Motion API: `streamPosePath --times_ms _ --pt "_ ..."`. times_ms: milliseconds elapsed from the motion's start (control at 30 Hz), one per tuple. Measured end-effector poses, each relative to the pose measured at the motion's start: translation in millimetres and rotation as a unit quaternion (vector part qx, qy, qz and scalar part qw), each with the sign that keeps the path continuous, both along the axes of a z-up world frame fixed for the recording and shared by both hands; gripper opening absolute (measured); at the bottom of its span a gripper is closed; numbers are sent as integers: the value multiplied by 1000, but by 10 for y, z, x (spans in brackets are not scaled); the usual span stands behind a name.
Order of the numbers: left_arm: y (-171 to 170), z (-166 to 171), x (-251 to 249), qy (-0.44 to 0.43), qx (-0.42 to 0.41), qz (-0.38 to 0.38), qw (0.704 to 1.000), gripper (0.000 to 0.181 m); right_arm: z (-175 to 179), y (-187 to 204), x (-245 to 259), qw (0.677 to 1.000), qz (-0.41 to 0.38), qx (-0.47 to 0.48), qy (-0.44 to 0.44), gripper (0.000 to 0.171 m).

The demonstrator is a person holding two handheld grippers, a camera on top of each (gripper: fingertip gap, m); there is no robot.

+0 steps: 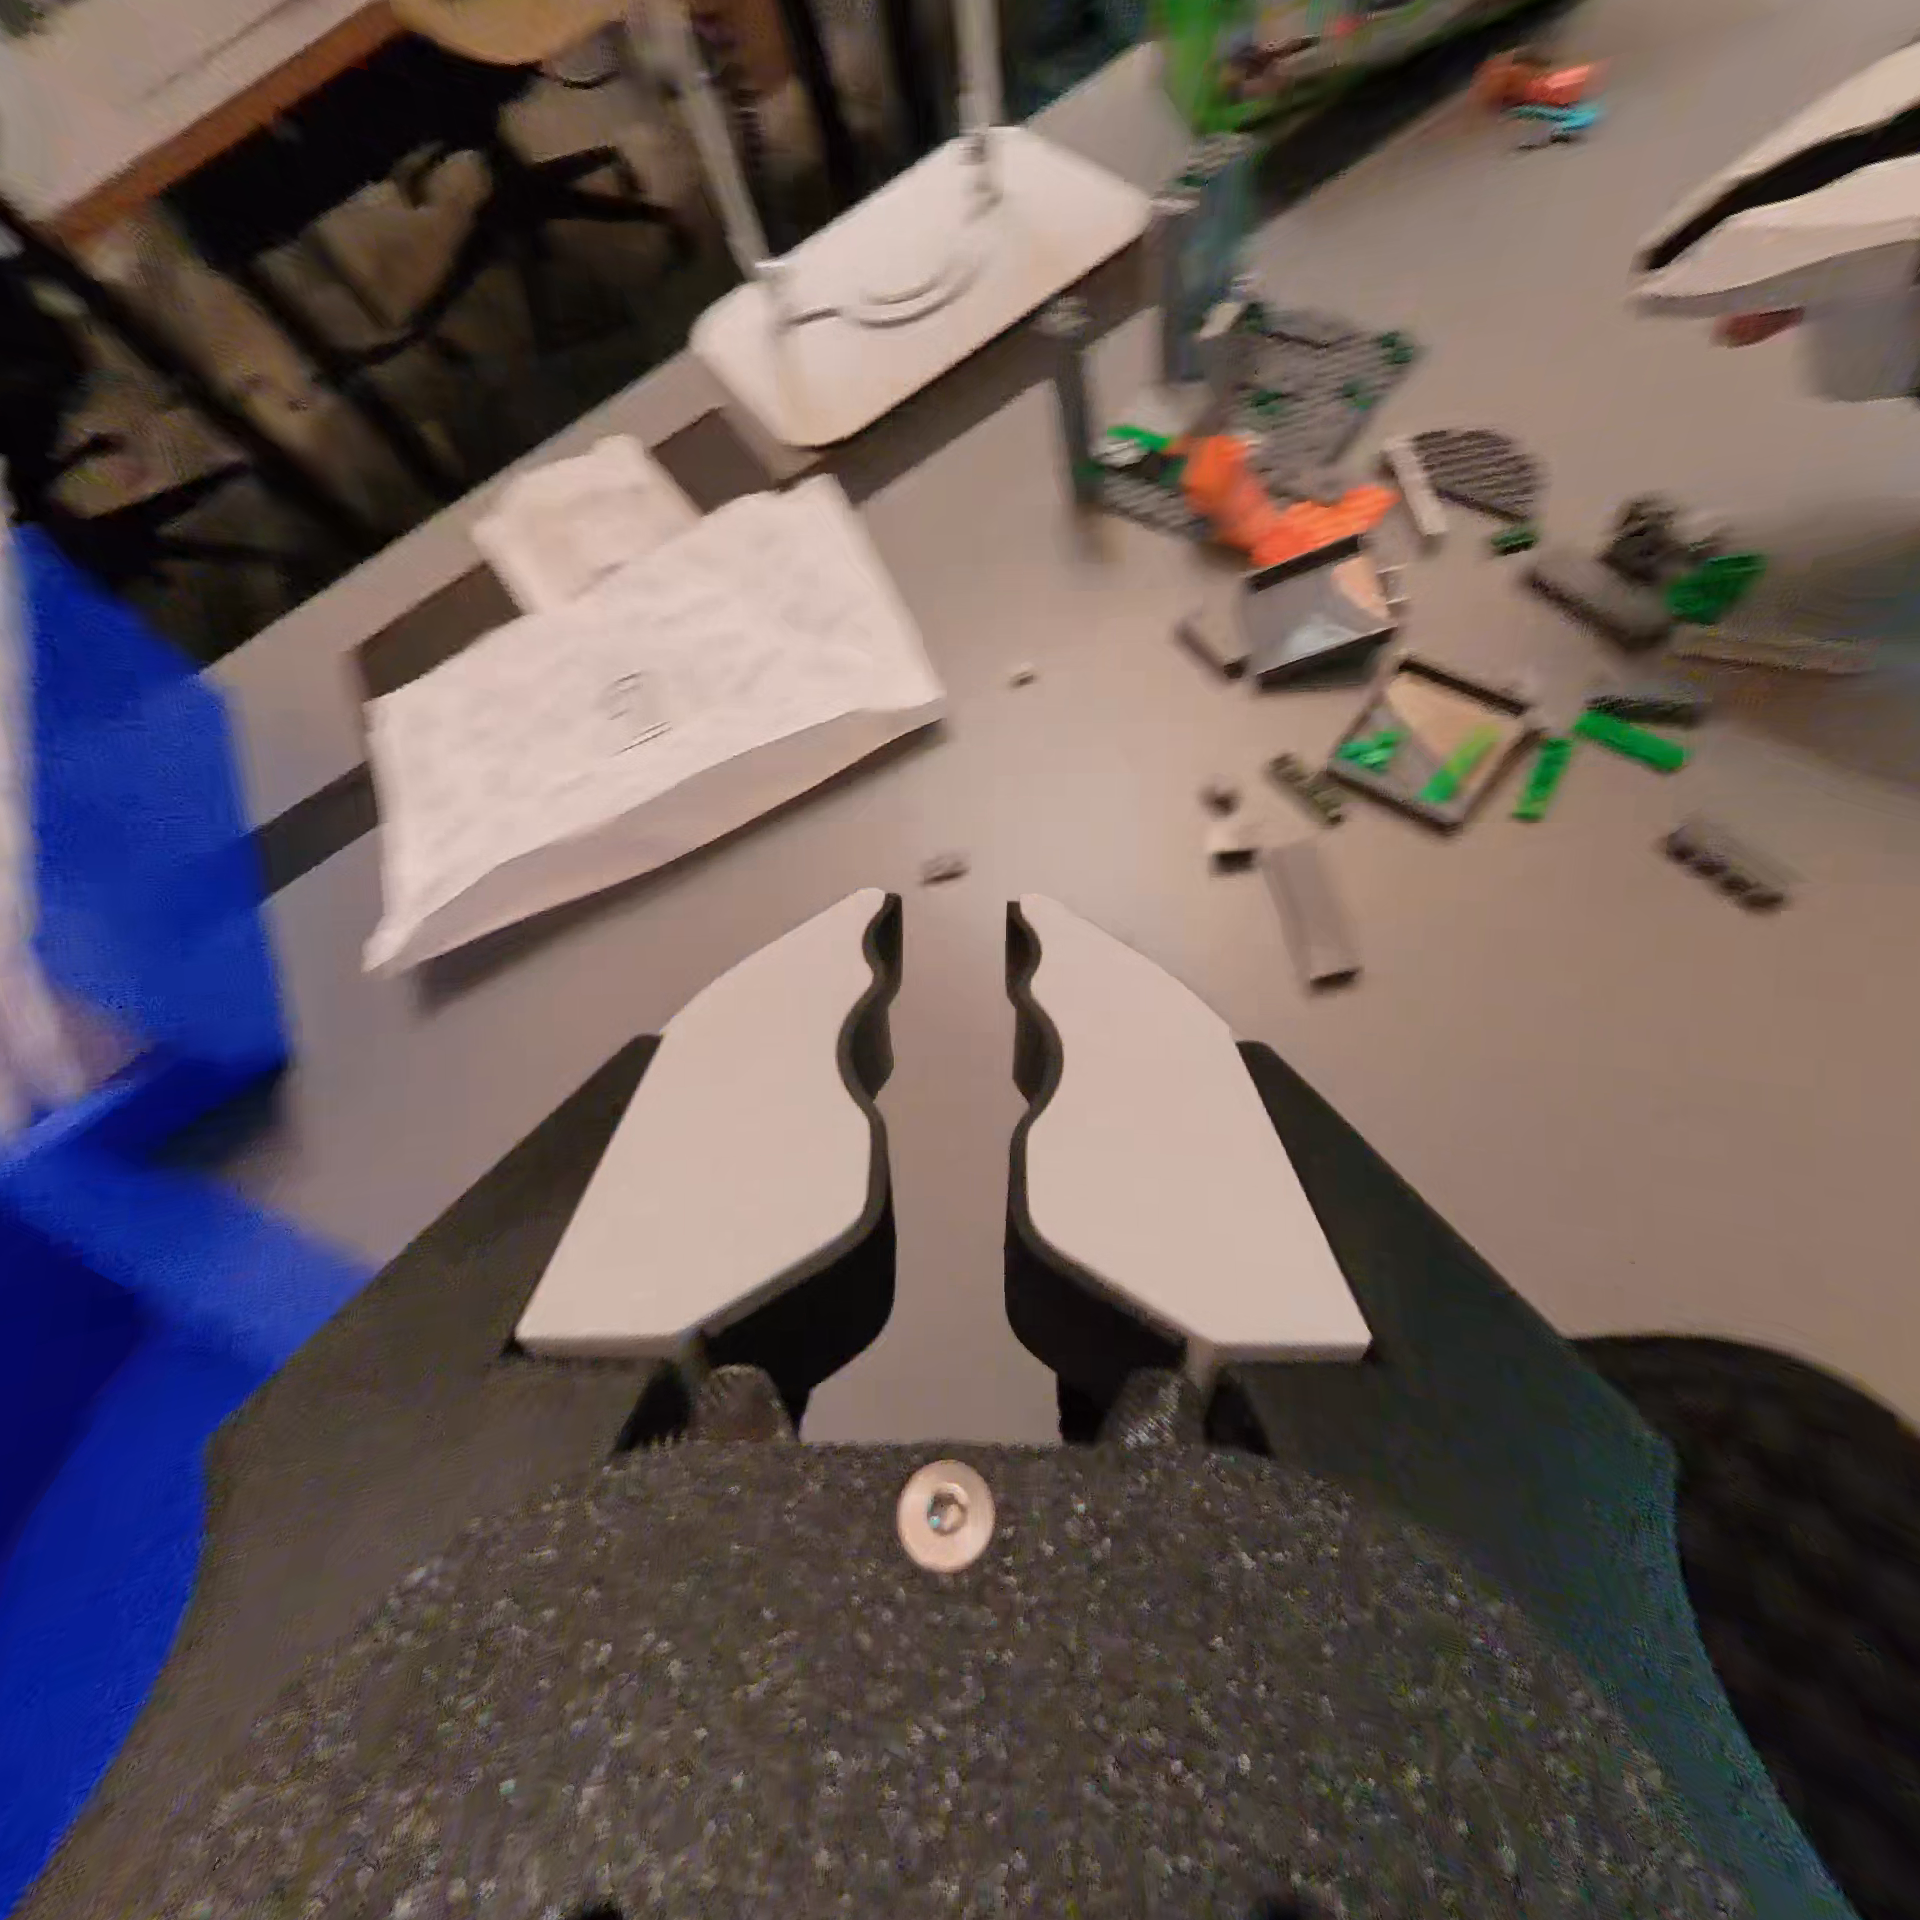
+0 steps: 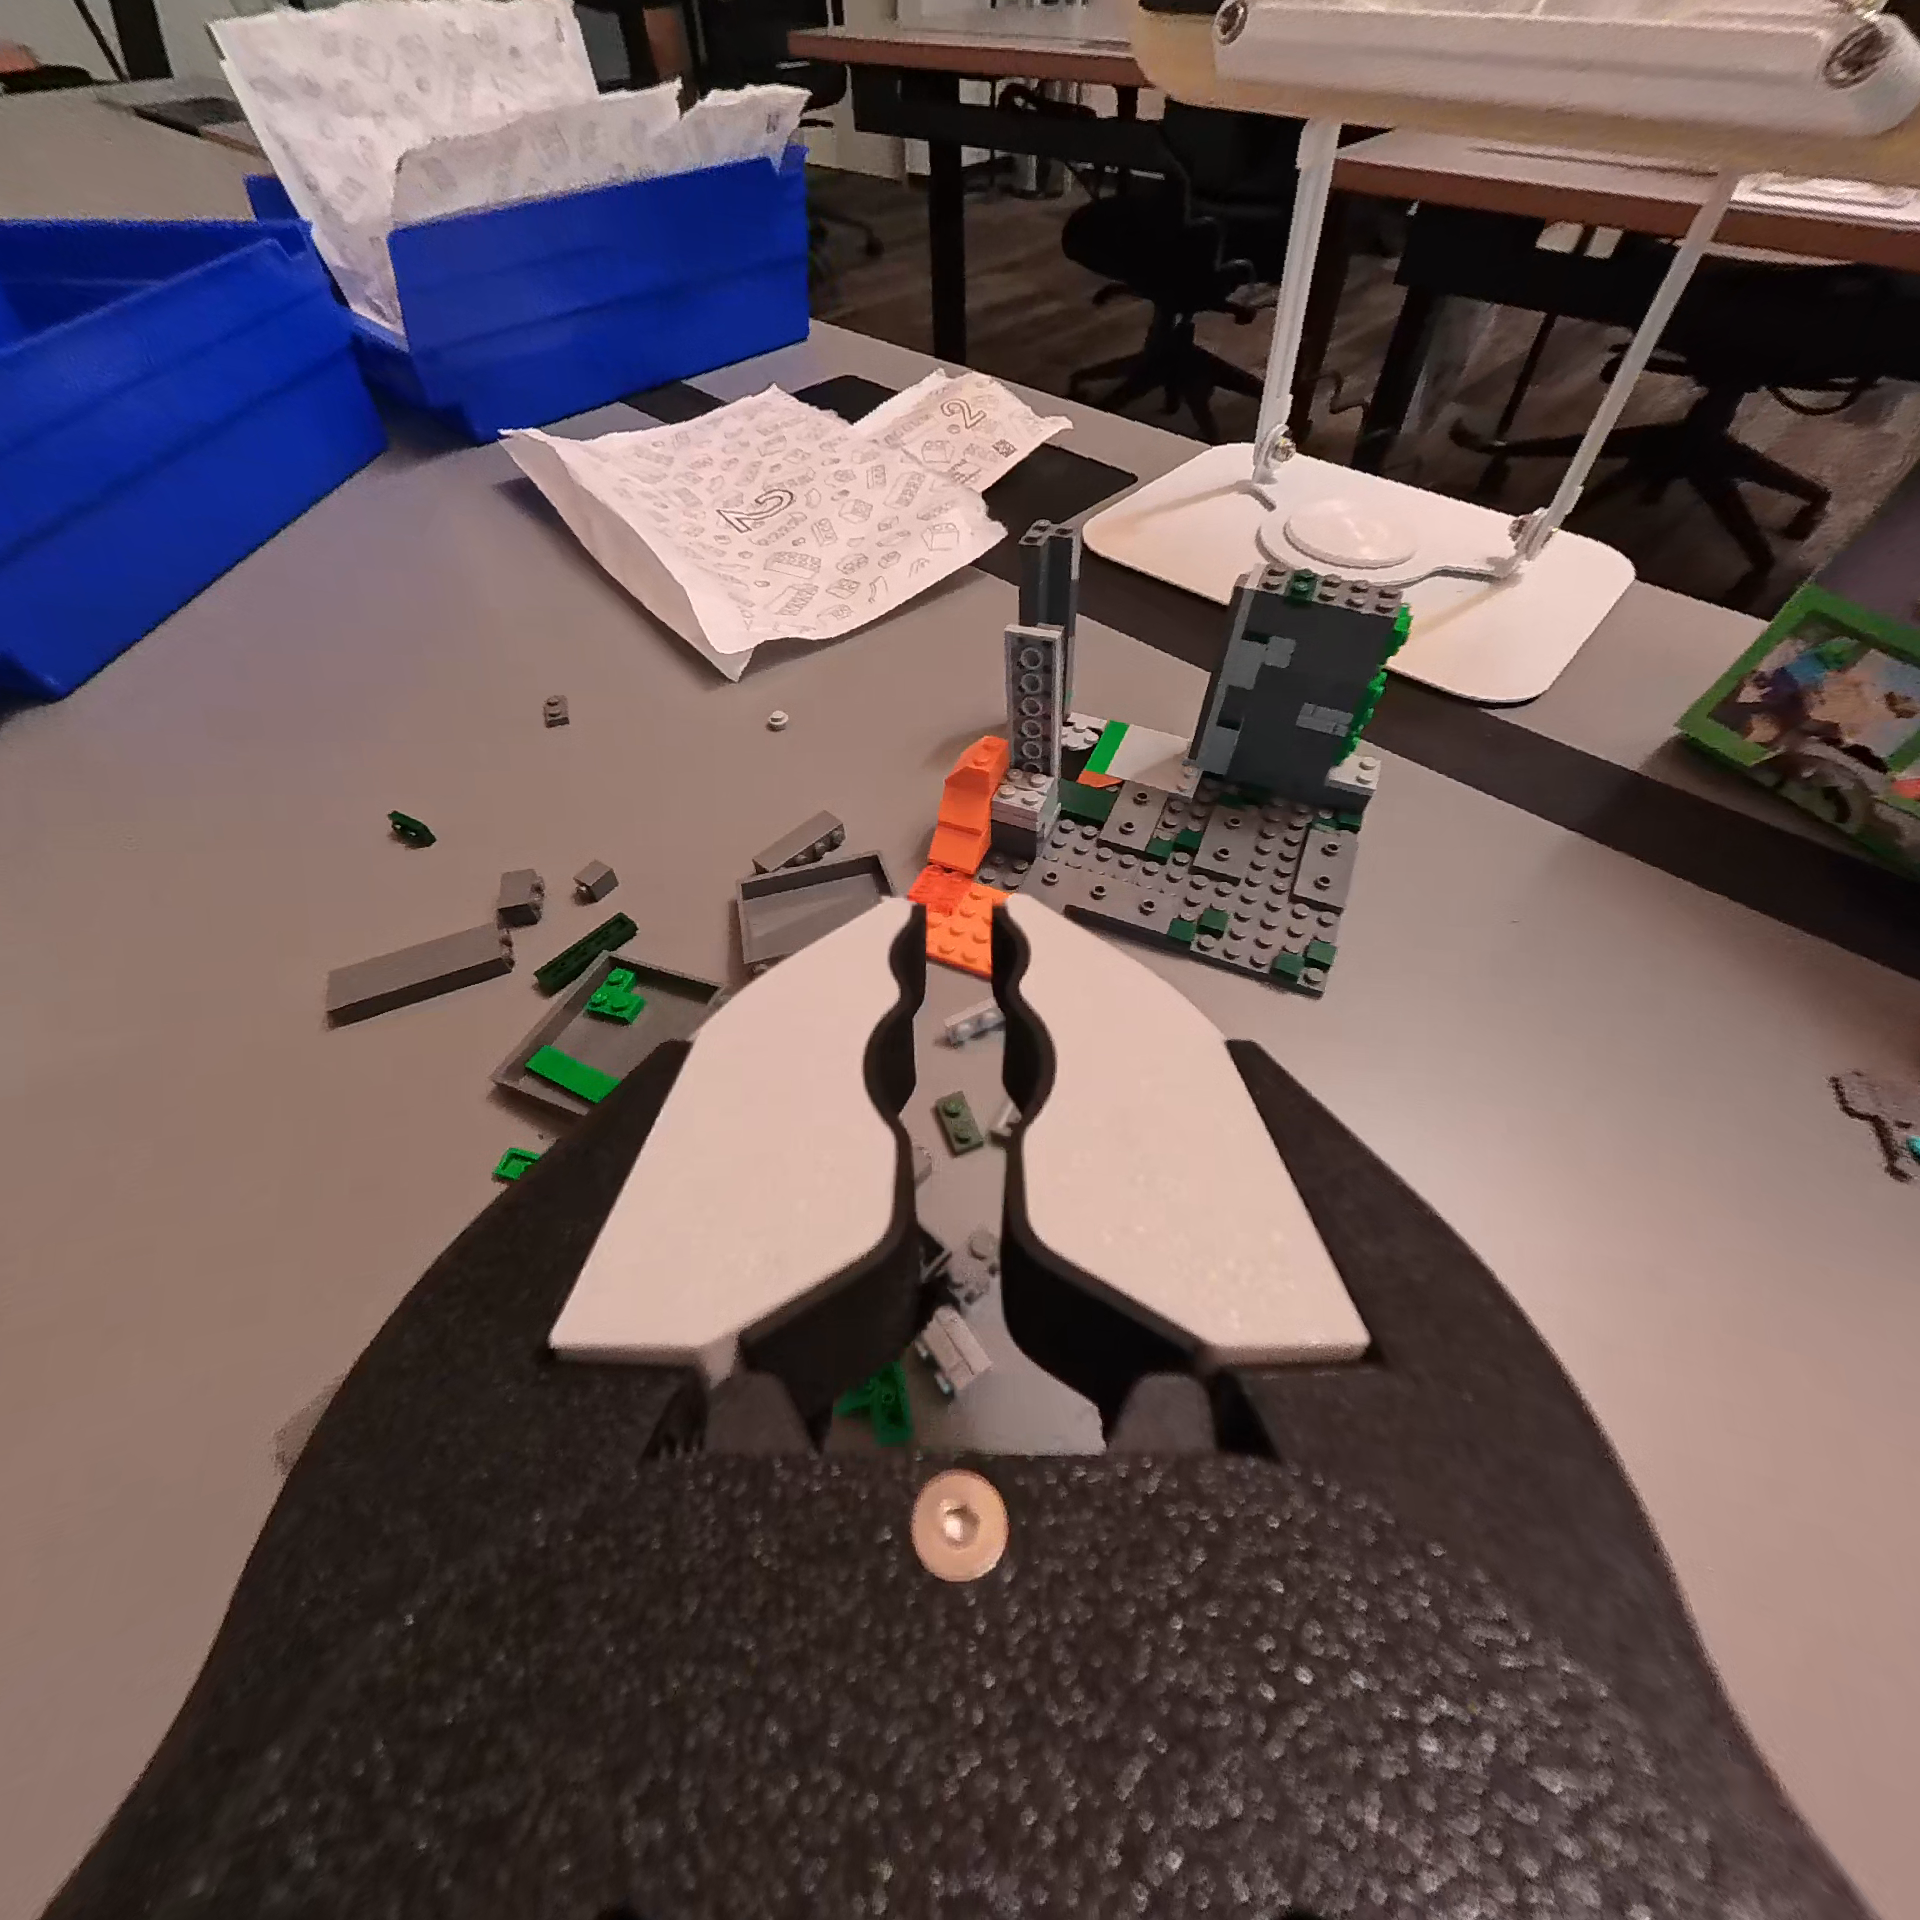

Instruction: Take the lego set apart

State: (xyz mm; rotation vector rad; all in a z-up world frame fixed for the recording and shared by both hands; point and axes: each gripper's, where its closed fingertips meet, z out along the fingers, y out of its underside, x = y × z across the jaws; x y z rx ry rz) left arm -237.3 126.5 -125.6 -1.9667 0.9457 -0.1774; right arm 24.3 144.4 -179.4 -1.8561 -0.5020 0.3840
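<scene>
The grey counter (image 2: pixel 260 748) fills most of both views. Two blue bins (image 2: pixel 582 281) stand at the upper left of the right wrist view, one with white paper in it. A white printed paper bag (image 2: pixel 769 520) lies flat near the centre top, and a white lamp base (image 2: pixel 1455 582) stands at the upper right. The lego set (image 2: pixel 1195 831), a grey studded plate with a grey tower and orange bricks, stands in the middle of that view; loose grey and green pieces (image 2: pixel 416 966) lie to its left. The right hand-held gripper (image 2: pixel 958 920) is released, its tips just before the orange plate. The left hand-held gripper (image 1: pixel 954 909) is released too, over bare counter, and its view is blurred.
</scene>
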Motion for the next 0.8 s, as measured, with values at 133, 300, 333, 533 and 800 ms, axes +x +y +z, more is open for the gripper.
streamPosePath --times_ms 133,300,333,533,800 --pt "-90 -419 925 -1 -47 -107 993 20 -47 17 38 1000 -3 -2 -6 11" --pt "-296 -935 1612 28 -106 -208 972 28 -34 43 141 1000 -13 1 -20 11" --pt "-301 -1011 1674 34 -112 -215 970 30 -29 44 187 1000 -15 -3 -23 11" --pt "-330 -1289 1781 44 -153 -242 957 42 -309 -136 316 990 70 -76 -97 14" --pt "-216 -1401 1642 70 -129 -229 962 10 -517 -240 283 977 119 -98 -146 19"
